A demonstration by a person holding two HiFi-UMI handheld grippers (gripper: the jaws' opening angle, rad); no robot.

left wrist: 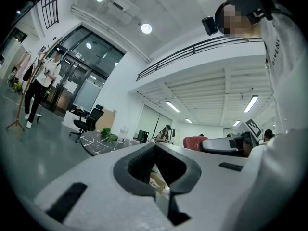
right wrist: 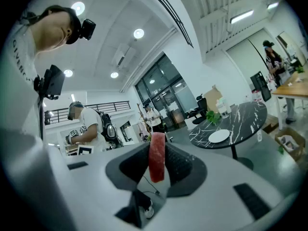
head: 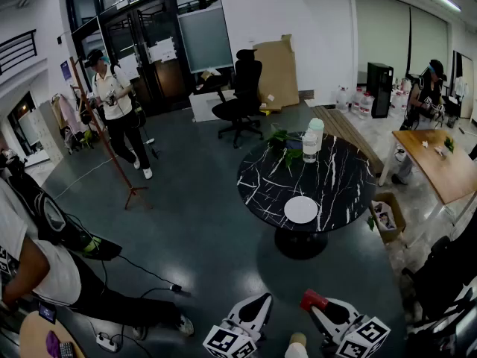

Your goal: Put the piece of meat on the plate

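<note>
A white plate lies near the front edge of a round black marble table, well ahead of both grippers. A red slab of meat stands upright between the jaws of my right gripper, which is shut on it. In the head view that right gripper sits at the bottom edge with the meat at its tip. Beside it is my left gripper. In its own view the left gripper has its jaws together with nothing between them. The plate also shows far off in the right gripper view.
On the table's far side stand a green plant and two white containers. An office chair and a coat stand stand behind it. At the right are a wooden table and a cardboard box. Several people are around, and cables cross the floor.
</note>
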